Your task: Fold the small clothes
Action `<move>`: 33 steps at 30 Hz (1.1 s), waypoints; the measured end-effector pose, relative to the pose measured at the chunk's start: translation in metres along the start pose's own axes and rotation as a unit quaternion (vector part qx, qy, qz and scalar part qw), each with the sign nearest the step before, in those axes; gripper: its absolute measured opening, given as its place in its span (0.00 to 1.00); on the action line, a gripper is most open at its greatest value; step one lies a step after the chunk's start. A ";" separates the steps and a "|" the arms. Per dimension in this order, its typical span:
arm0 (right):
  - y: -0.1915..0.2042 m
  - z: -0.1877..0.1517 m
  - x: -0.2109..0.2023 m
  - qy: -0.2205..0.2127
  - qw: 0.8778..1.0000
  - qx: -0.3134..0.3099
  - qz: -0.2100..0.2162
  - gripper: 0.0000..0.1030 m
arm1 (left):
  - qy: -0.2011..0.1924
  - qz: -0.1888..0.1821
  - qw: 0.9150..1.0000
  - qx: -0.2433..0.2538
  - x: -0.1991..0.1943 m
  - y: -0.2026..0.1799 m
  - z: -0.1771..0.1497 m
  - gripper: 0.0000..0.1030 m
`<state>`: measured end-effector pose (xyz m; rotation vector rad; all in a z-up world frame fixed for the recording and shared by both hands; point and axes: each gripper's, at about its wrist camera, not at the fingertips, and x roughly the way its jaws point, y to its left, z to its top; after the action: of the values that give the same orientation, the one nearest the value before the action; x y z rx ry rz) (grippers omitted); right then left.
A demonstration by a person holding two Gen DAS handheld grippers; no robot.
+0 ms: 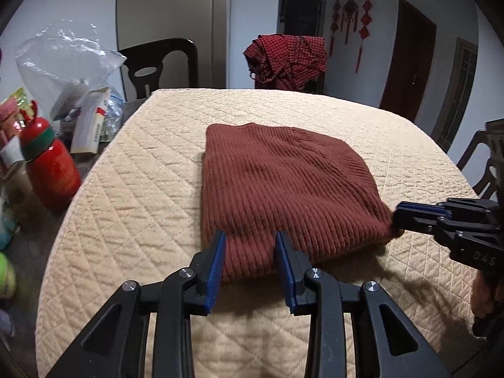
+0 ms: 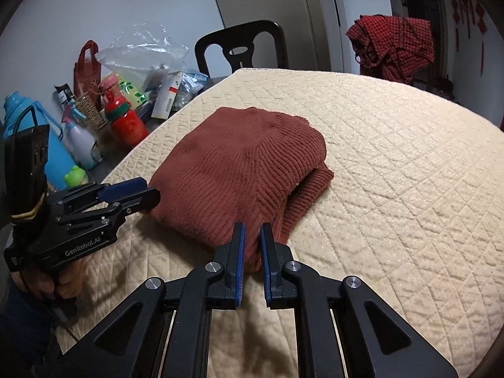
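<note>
Nearest in the left wrist view, the left gripper has its blue fingers partly apart with the near edge of the sweater between them. The knit fills the gap, yet the pads do not look pressed in, so whether it truly has a grip I cannot tell. In the right wrist view the right gripper is closed much narrower, its fingers pinching a thick fold at the sweater's near right corner.

The rust-brown ribbed sweater lies already folded into a compact, several-layer block, near the middle of the cream quilted table cover, somewhat toward the near side. A sleeve or lower layer pokes out along its right edge in the right wrist view.

Judging by the chunky knit, it should be soft, floppy and fairly light, and it will sag and stretch if lifted by one point. The ribbing should grip the pads well, so slipping seems unlikely, but layers may slide apart. The two near corners, taken through all layers at once, look like the best hold.

Farther left stand a red bottle, a plastic bag and boxes. Beyond the table a checked red cloth hangs over a chair
</note>
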<state>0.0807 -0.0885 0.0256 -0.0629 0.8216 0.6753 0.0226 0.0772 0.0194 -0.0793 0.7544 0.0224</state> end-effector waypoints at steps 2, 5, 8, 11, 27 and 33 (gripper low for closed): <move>0.004 -0.004 -0.006 -0.001 1.000 -0.003 -0.001 0.12 | 0.002 0.003 1.000 -0.004 -0.004 -0.001 -0.003 0.34; 0.009 -0.012 -0.014 -0.002 1.000 -0.007 -0.007 0.22 | 0.004 0.004 1.000 -0.008 -0.012 -0.004 -0.011 0.41; 0.013 -0.022 -0.016 0.005 1.000 -0.011 -0.020 0.32 | 0.006 0.008 1.000 -0.008 -0.017 -0.007 -0.018 0.46; 0.016 -0.031 -0.015 0.013 0.999 -0.016 -0.038 0.35 | 0.013 0.009 1.000 -0.012 -0.019 -0.006 -0.027 0.49; 0.012 -0.052 0.003 0.039 0.997 -0.015 -0.072 0.37 | 0.055 0.028 0.998 -0.009 0.000 -0.003 -0.046 0.54; 0.012 -0.053 0.003 0.039 0.997 -0.015 -0.068 0.39 | 0.058 0.036 0.998 -0.001 0.001 -0.005 -0.046 0.56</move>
<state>0.0407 -0.0934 -0.0108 -0.1710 0.8739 0.5601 -0.0077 0.0686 -0.0143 -0.0566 0.8739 0.0873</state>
